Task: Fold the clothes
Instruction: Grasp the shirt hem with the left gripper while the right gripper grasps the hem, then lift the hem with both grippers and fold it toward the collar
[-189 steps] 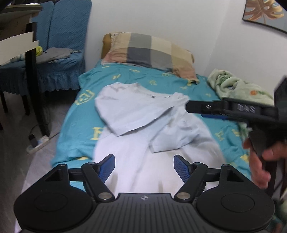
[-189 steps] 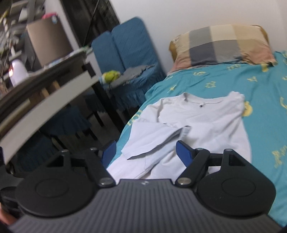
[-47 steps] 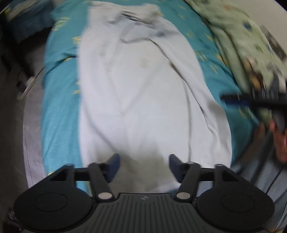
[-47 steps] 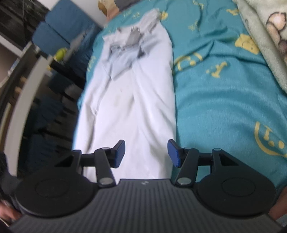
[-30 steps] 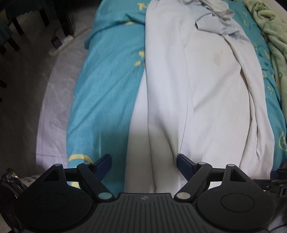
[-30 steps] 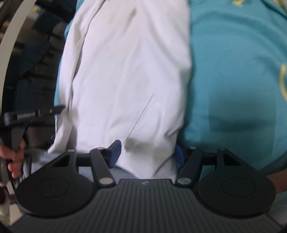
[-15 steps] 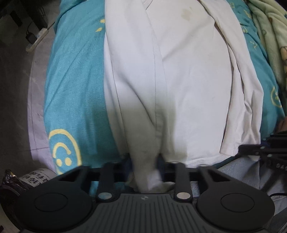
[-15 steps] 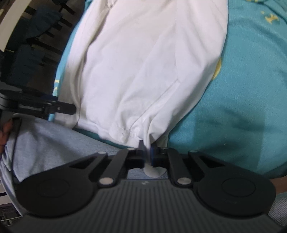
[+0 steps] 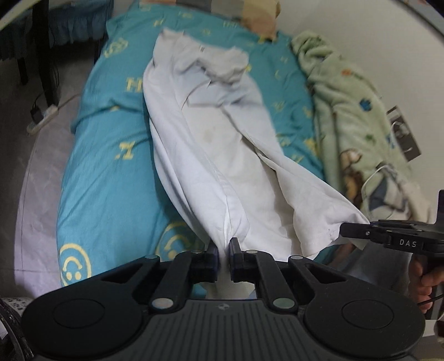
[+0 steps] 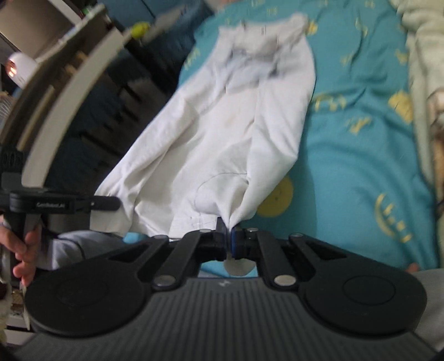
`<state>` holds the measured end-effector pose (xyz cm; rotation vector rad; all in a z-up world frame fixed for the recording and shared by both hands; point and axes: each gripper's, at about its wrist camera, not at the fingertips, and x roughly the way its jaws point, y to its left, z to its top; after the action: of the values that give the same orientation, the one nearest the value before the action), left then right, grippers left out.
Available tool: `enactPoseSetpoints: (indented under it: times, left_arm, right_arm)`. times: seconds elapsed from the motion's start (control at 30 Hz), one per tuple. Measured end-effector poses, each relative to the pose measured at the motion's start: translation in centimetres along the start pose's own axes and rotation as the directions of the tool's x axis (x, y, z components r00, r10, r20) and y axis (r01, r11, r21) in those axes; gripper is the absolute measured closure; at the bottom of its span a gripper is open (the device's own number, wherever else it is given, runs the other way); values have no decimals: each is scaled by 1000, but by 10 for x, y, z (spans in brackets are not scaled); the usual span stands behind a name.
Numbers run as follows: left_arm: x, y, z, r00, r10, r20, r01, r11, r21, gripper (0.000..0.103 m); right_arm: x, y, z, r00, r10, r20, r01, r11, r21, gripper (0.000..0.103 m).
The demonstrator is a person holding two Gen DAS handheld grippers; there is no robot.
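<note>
A long white shirt (image 9: 211,144) (image 10: 227,133) lies lengthwise on the teal bed sheet (image 9: 111,166), sleeves folded in near the collar at the far end. Its near hem hangs lifted off the bed between both grippers. My left gripper (image 9: 224,247) pinches the hem's left corner, its jaws still closing on the cloth; it also shows at the left of the right wrist view as the left gripper (image 10: 118,204). My right gripper (image 10: 228,230) is shut on the hem's right corner. From the left wrist camera the right gripper (image 9: 344,229) appears side-on with cloth at its tip.
A green fleece blanket (image 9: 352,111) runs along the wall side of the bed. A pillow (image 9: 258,16) lies at the head. A power strip (image 9: 41,116) sits on the floor to the left, with a blue chair (image 9: 55,30) and a desk edge (image 10: 63,91) beyond.
Both grippers went from open around the hem to shut on it, then rose, lifting the shirt's near end off the bed. More of the bed and collar end came into sight.
</note>
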<state>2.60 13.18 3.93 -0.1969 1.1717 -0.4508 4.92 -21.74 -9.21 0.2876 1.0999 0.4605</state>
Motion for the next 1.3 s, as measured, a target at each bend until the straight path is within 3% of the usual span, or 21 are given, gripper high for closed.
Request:
enactPoseSetpoints:
  times: [0.23, 0.57, 0.73, 1.0, 1.3]
  left_arm:
    - [-33, -41, -42, 995, 16, 94, -16, 1000, 2, 95]
    - [-61, -75, -131, 988, 4, 153, -10, 999, 39, 95]
    - [-64, -81, -143, 986, 2, 165, -13, 998, 67, 95]
    - [-61, -68, -103, 977, -1, 213, -10, 999, 51, 95]
    - [-10, -41, 29, 955, 33, 295, -41, 999, 20, 95]
  right_arm:
    - [-50, -2, -28, 994, -13, 107, 16, 1000, -22, 97]
    - [-90, -6, -87, 988, -15, 151, 20, 999, -31, 97]
    - [-100, -4, -93, 984, -20, 175, 25, 999, -28, 97]
    - [-97, -15, -61, 975, -28, 220, 23, 999, 26, 97]
    - [-50, -39, 48, 945, -67, 320, 35, 994, 103, 97]
